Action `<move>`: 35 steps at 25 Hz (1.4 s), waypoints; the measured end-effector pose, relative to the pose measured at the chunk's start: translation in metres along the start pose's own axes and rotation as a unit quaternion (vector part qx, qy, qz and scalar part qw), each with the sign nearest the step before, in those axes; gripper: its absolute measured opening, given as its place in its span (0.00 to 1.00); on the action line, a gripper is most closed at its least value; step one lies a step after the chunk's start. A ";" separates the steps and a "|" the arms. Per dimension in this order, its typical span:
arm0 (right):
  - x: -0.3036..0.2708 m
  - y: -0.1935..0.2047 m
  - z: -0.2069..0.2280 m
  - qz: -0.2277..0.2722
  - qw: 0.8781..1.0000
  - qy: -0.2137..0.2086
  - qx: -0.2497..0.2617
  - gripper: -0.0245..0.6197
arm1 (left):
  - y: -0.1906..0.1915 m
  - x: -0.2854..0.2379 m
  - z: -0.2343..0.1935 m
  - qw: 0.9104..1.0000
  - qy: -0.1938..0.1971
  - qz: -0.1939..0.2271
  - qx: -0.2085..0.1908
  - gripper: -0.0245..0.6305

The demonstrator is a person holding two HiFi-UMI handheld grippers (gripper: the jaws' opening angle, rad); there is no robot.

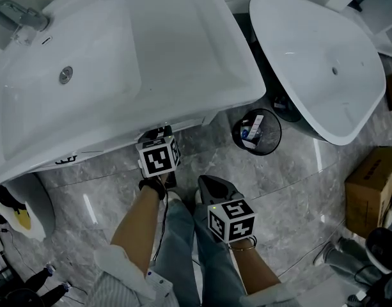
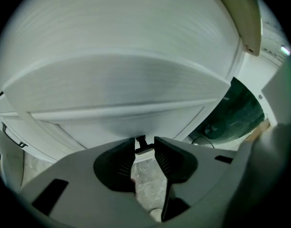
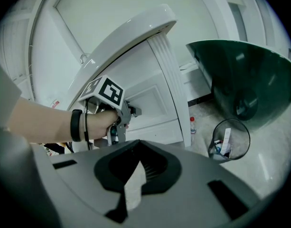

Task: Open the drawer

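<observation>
The white drawer front (image 2: 112,122) sits under the wide white basin (image 1: 119,62). A small dark handle (image 2: 142,145) sticks out of it. My left gripper (image 2: 145,144) points at the drawer, and the handle stands between the tips of its parted jaws without the pads pressing on it. In the head view the left gripper (image 1: 156,135) reaches under the basin's front edge. From the right gripper view I see the left gripper (image 3: 132,112) at the drawer panel (image 3: 150,101). My right gripper (image 3: 140,151) hangs back over the floor with its jaws together and nothing in them; the head view shows this right gripper (image 1: 207,184) near the person's legs.
A wire wastebasket (image 1: 256,132) with scraps stands right of the cabinet. Beyond it is a large white tub (image 1: 317,62). A cardboard box (image 1: 371,190) sits at the far right. A small bottle (image 3: 192,125) stands at the cabinet's foot. The floor is grey marble tile.
</observation>
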State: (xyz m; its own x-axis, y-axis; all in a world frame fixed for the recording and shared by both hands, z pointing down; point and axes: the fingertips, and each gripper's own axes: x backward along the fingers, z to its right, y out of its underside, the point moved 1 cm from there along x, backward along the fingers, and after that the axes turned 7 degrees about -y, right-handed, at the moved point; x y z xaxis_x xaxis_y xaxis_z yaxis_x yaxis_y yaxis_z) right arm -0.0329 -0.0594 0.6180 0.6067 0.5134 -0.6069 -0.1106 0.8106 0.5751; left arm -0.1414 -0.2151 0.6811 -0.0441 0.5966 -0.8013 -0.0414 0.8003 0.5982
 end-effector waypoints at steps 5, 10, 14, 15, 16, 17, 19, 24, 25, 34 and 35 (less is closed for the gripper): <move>0.003 0.003 -0.001 0.002 1.000 0.005 -0.007 0.05 | 0.006 0.005 0.002 1.000 -0.001 -0.003 0.001 0.25; 0.006 0.002 -0.001 0.006 1.000 0.009 -0.010 0.05 | 0.014 0.010 0.003 1.000 0.001 -0.007 -0.003 0.24; 0.008 0.002 -0.002 0.009 1.000 0.010 -0.012 0.05 | 0.020 0.014 0.005 1.000 0.003 -0.011 -0.006 0.24; 0.008 0.002 -0.002 0.008 1.000 0.010 -0.012 0.05 | 0.021 0.015 0.006 1.000 0.003 -0.011 -0.008 0.24; 0.008 0.003 -0.003 0.008 1.000 0.010 -0.011 0.05 | 0.023 0.016 0.006 1.000 0.003 -0.011 -0.010 0.24; 0.008 0.003 -0.004 0.008 1.000 0.009 -0.011 0.05 | 0.025 0.017 0.006 1.000 0.003 -0.010 -0.013 0.24; 0.009 0.004 -0.005 0.007 1.000 0.008 -0.010 0.05 | 0.028 0.018 0.006 1.000 0.003 -0.008 -0.017 0.24; 0.011 0.007 -0.005 0.001 1.000 0.008 -0.007 0.05 | 0.038 0.022 0.011 1.000 0.002 -0.010 -0.016 0.24; 0.010 0.008 -0.005 0.000 1.000 0.008 -0.006 0.05 | 0.039 0.023 0.011 1.000 0.001 -0.010 -0.019 0.24; 0.013 0.002 -0.003 0.001 1.000 0.010 -0.007 0.05 | 0.047 0.031 0.013 0.999 0.001 -0.012 -0.038 0.24; 0.014 0.001 -0.002 0.002 1.000 0.010 -0.007 0.05 | 0.049 0.032 0.013 0.999 0.002 -0.013 -0.036 0.24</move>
State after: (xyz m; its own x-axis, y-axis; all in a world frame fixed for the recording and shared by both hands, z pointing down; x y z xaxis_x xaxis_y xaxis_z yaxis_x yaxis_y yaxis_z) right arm -0.0267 -0.0511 0.6089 0.5910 0.5224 -0.6147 -0.1248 0.8120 0.5701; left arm -0.1316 -0.1562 0.6847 -0.0456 0.5757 -0.8164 -0.1143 0.8089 0.5768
